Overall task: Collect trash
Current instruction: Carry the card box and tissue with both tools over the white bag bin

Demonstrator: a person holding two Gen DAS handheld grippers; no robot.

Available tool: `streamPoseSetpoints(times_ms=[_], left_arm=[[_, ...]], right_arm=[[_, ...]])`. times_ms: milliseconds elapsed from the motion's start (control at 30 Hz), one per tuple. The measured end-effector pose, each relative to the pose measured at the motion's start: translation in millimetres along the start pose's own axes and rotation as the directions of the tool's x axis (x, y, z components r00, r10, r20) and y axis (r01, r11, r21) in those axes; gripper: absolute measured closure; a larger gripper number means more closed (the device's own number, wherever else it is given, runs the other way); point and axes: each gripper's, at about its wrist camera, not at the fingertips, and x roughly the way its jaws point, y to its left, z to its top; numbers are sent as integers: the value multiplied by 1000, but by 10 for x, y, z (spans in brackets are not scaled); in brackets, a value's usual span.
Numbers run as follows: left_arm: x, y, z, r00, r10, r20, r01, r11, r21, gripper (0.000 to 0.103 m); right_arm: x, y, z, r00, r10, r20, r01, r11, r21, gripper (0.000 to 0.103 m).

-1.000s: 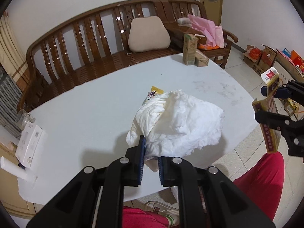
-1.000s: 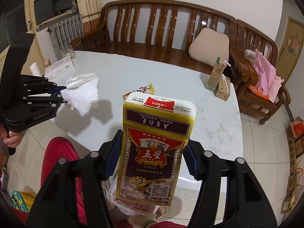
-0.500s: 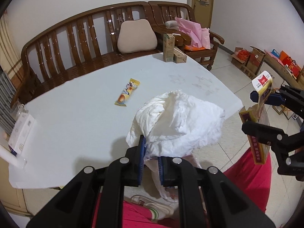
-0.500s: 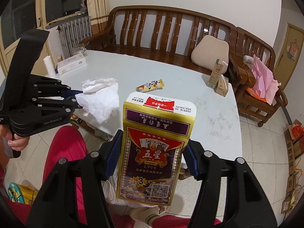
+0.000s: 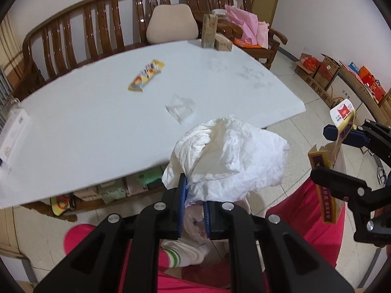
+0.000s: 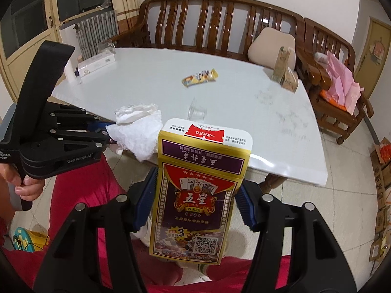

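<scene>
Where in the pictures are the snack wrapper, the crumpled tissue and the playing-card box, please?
snack wrapper (image 5: 146,75), left wrist view, middle of pack.
crumpled tissue (image 5: 229,161), left wrist view, its bunched centre.
playing-card box (image 6: 195,195), right wrist view, printed front face.

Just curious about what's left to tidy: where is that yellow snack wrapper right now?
The yellow snack wrapper lies flat near the middle of the white table, beyond a clear plastic scrap and left of the two cartons at the far corner.

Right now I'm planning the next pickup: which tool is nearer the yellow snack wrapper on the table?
Left, probably, though it's close. The left tool, shut on a tissue, and the right tool, gripping a card box, both sit off the table's near edge from the wrapper.
</scene>
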Motion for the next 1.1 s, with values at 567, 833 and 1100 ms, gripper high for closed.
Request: streamPoseSetpoints(times_ms=[567,833,1100], left_arm=[[658,-137,-349,987,-87,-138,79,995,-61,90],[1092,-118,-498,965,-119,-234,96,990,-106,90],[1575,-100,-626,931,-147,-335,102,984,-148,90]], right_arm=[[564,74,-493,995,-14,-96,19,998,52,44],[974,-25,-724,985,-6,-171,24,994,105,44],[1395,-140,-924,971,5,-237,33,987,154,44]])
